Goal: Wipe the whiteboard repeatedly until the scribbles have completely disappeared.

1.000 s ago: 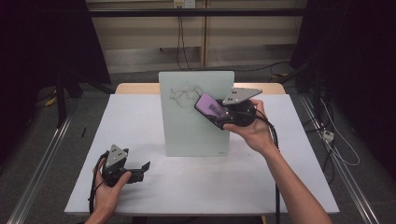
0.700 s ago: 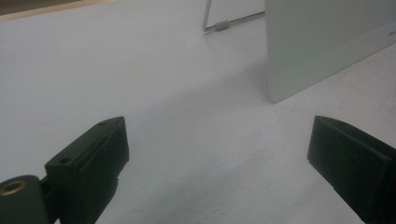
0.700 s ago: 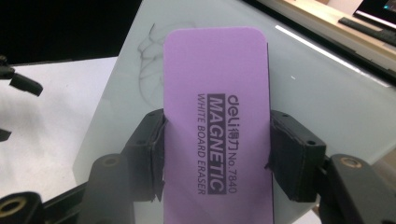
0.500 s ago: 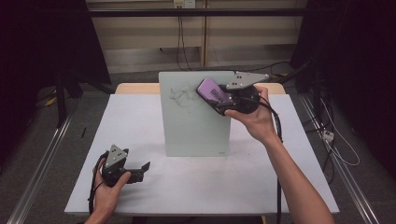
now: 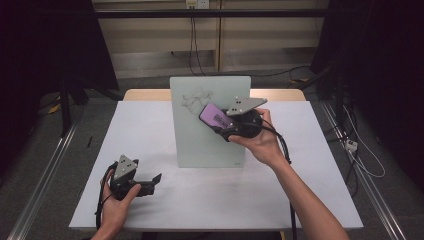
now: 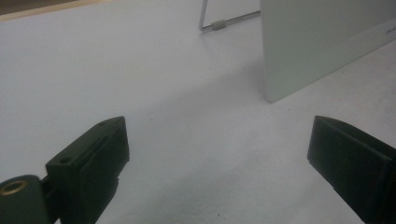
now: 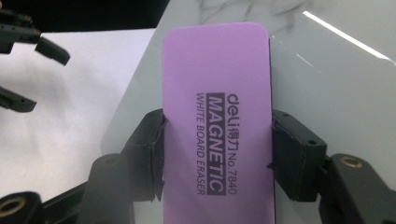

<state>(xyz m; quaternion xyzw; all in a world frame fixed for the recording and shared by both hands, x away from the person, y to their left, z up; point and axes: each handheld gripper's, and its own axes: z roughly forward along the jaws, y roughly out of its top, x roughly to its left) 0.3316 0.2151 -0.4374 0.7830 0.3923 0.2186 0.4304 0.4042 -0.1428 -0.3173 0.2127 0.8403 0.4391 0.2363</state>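
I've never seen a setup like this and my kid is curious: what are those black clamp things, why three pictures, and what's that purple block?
A person sits at a table covered in white and holds a hand-operated two-jaw gripper in each hand. One picture comes from a camera above the table; the other two come from cameras riding on each gripper, looking along its black jaws. A small whiteboard stands upright on the table, with scribbles near its top. The right gripper is shut on a purple magnetic whiteboard eraser, held up against the board's face. The left gripper rests low near the table's front edge, jaws wide open with nothing between them.
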